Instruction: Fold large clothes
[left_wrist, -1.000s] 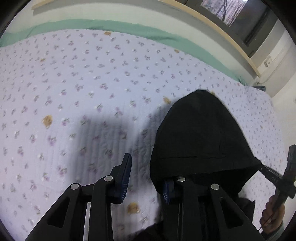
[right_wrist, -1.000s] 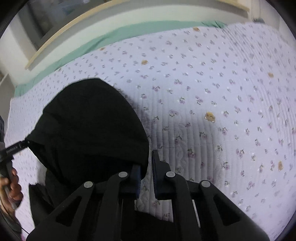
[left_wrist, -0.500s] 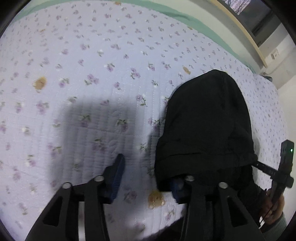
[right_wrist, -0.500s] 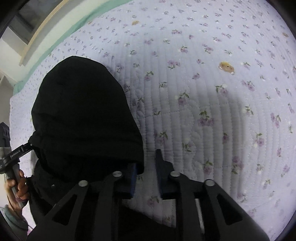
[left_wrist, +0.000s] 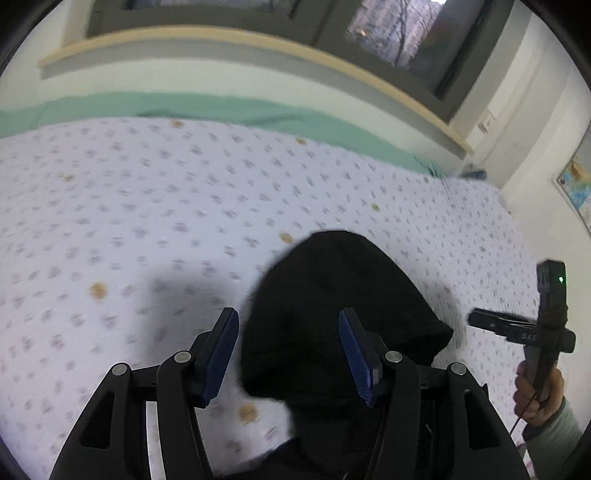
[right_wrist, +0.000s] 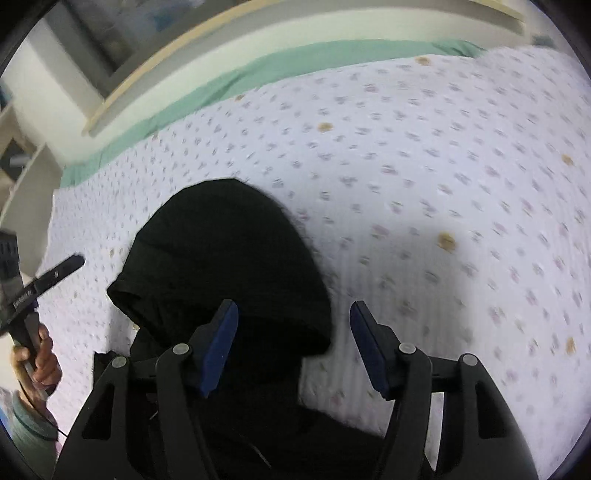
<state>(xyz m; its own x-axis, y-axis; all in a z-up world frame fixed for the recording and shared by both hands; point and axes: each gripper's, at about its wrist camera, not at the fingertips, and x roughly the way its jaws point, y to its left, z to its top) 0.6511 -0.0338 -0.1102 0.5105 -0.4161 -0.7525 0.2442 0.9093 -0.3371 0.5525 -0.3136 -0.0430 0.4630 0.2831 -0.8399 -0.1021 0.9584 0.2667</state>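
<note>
The left hand-held gripper (left_wrist: 288, 350) and right hand-held gripper (right_wrist: 293, 345) both stand apart, jaws just opened, pads pressing nothing. One black hooded garment (left_wrist: 332, 295) lies flat on the bed (left_wrist: 147, 206) below them, its hood pointing away. One green sheet (left_wrist: 221, 110) edges the flowered quilt.

Bed (left_wrist: 129, 206) wearing a lilac floral quilted coverlet (right_wrist: 461, 155), green sheet (left_wrist: 229, 107) showing along the far edge; black hooded garment (left_wrist: 332, 306) lying flat at the near edge.
</note>
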